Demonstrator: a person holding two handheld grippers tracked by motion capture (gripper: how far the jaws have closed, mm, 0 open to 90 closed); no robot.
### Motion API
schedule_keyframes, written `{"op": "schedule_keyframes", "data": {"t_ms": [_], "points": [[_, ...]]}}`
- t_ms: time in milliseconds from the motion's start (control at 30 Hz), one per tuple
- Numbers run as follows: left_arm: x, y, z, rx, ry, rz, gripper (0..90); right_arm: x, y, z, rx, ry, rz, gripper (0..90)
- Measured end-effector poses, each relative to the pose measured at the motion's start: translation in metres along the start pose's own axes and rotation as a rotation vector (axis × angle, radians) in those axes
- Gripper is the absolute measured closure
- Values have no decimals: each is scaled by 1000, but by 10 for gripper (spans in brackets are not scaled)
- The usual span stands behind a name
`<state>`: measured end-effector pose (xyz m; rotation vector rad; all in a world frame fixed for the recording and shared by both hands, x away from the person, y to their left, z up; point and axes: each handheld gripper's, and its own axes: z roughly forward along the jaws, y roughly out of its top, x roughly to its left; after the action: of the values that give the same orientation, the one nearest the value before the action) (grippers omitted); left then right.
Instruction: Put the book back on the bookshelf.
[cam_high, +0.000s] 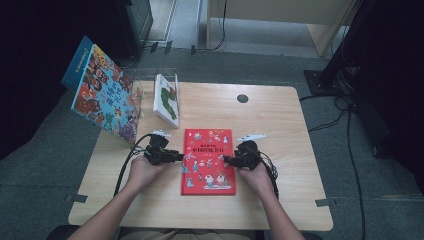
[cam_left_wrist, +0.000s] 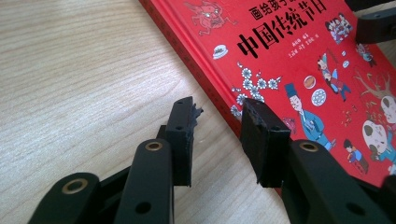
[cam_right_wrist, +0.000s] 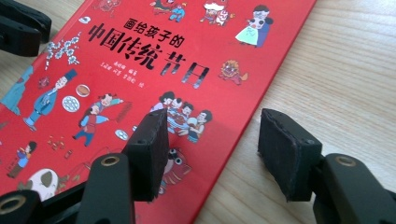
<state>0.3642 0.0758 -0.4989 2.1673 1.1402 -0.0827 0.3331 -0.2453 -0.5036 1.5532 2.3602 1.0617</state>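
Note:
A red picture book (cam_high: 208, 160) with Chinese title lettering lies flat on the wooden table (cam_high: 280, 120), in front of the person. My left gripper (cam_high: 177, 156) sits at the book's left edge. In the left gripper view the jaws of this gripper (cam_left_wrist: 217, 109) stand apart, one pad over bare wood and the other over the red cover (cam_left_wrist: 299, 56), the book's edge between them. My right gripper (cam_high: 226, 160) is at the book's right edge. In the right gripper view it (cam_right_wrist: 212, 126) is open too, straddling that edge of the book (cam_right_wrist: 140, 70). Neither pair of pads presses on the book.
A large colourful book (cam_high: 102, 92) leans on a clear stand at the table's back left. A white book (cam_high: 166, 99) stands upright beside it. A dark round grommet (cam_high: 242, 98) sits near the far edge. Cables trail over the floor on the right.

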Motion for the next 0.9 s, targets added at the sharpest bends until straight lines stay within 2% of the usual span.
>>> {"op": "schedule_keyframes", "data": {"t_ms": [233, 400, 533, 633, 733, 900], "points": [[-1, -2, 0, -10, -1, -1, 663, 9, 9, 3, 51, -46, 52, 453], [-2, -3, 1, -4, -11, -15, 730, 8, 10, 2, 74, -42, 95, 485], [-1, -2, 1, 4, -11, -29, 741, 11, 14, 1, 119, -57, 125, 501], [-1, -2, 0, 4, -9, -46, 713, 11, 20, 1, 160, -66, 163, 514], [-1, -2, 0, 6, -5, -49, 722, 12, 28, 2, 197, -80, 195, 530], [-1, -2, 0, 5, -2, -46, 739, 10, 35, 4, 232, -88, 221, 542]]}}
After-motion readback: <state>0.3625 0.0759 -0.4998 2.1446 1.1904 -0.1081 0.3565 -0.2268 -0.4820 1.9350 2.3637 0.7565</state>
